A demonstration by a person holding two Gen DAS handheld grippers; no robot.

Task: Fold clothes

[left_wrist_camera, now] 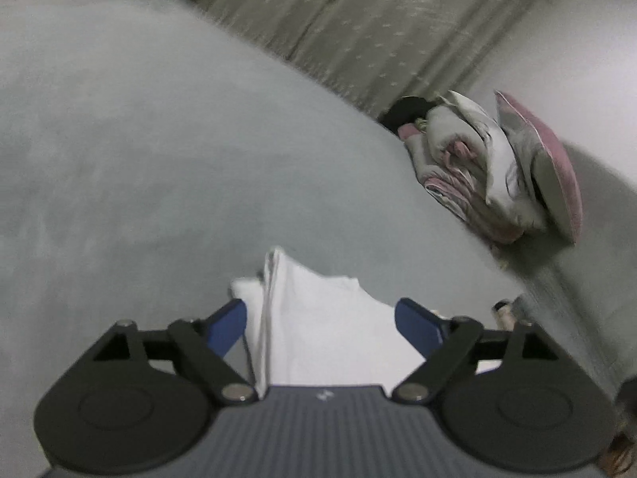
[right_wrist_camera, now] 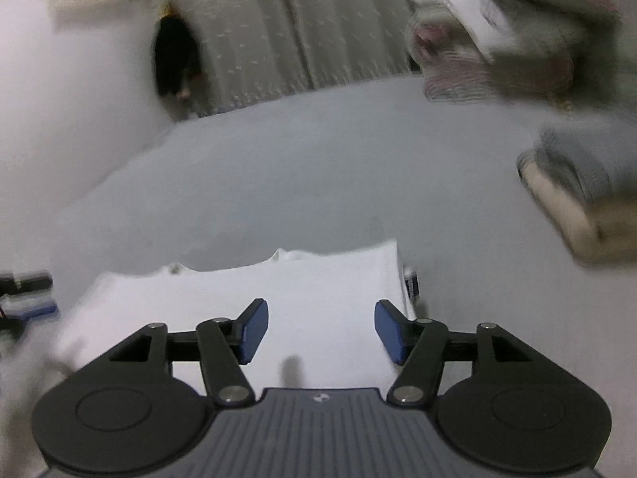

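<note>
A folded white garment [left_wrist_camera: 318, 318] lies flat on the pale grey bed sheet [left_wrist_camera: 159, 159]. In the left wrist view my left gripper [left_wrist_camera: 324, 324] hovers over its near part, its blue pads [left_wrist_camera: 231, 324] set wide apart and touching no cloth. The right wrist view shows the same white garment [right_wrist_camera: 278, 298] spread wider, with a small dark label [right_wrist_camera: 411, 282] at its right edge. My right gripper [right_wrist_camera: 322, 330] is open above it, and nothing is pinched between its pads [right_wrist_camera: 392, 332].
A heap of grey and pink bedding [left_wrist_camera: 497, 167] sits at the right of the bed, before a beige curtain [left_wrist_camera: 358, 32]. A stack of folded grey and beige clothes [right_wrist_camera: 577, 199] lies to the right. A dark object [right_wrist_camera: 175, 59] hangs by the curtain.
</note>
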